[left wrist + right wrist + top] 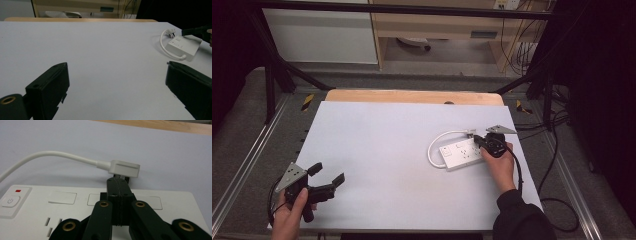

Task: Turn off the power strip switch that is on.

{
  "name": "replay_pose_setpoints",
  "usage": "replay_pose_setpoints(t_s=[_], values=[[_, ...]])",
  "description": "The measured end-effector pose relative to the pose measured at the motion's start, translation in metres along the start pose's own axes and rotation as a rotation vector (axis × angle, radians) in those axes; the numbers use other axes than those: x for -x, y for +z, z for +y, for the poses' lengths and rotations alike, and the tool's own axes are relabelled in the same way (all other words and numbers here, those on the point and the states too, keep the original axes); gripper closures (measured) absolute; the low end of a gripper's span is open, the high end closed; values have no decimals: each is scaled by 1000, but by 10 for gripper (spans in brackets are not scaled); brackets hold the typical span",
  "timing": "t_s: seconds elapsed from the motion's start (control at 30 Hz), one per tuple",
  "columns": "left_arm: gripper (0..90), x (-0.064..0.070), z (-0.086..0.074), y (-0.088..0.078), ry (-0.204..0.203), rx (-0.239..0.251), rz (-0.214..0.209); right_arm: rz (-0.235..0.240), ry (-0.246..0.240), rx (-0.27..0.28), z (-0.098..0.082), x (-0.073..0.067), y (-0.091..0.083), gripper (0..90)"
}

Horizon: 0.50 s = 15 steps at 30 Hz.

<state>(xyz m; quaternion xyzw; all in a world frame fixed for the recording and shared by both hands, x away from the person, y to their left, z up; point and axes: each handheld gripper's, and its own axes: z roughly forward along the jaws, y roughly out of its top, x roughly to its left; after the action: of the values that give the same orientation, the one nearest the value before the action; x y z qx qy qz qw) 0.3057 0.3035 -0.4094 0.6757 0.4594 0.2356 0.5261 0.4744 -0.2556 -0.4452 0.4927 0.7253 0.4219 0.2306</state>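
Lay on the table [377, 150]: a white strip [462, 154], right of middle, cord [435, 145] looped round to a plug [124, 168] just beyond its far edge. Left gripper [326, 181] low at the near left corner, well apart, jaws spread and empty. Right gripper [117, 185] over the strip, jaws pressed together, tips at the plug's prongs, pinch uncertain. Best handled by seating the tips squarely on the plug body, not the prongs, and keeping the strip from sliding.
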Motion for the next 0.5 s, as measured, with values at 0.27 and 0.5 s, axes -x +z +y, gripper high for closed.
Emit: replay_pose_setpoints(t_s=[0.27,0.5], values=[[52,0,0,0,1,-3,2,0,6,0,0,0,1,900],[52,0,-1,1,2,-7,6,0,9,-11,-1,0,1,900]])
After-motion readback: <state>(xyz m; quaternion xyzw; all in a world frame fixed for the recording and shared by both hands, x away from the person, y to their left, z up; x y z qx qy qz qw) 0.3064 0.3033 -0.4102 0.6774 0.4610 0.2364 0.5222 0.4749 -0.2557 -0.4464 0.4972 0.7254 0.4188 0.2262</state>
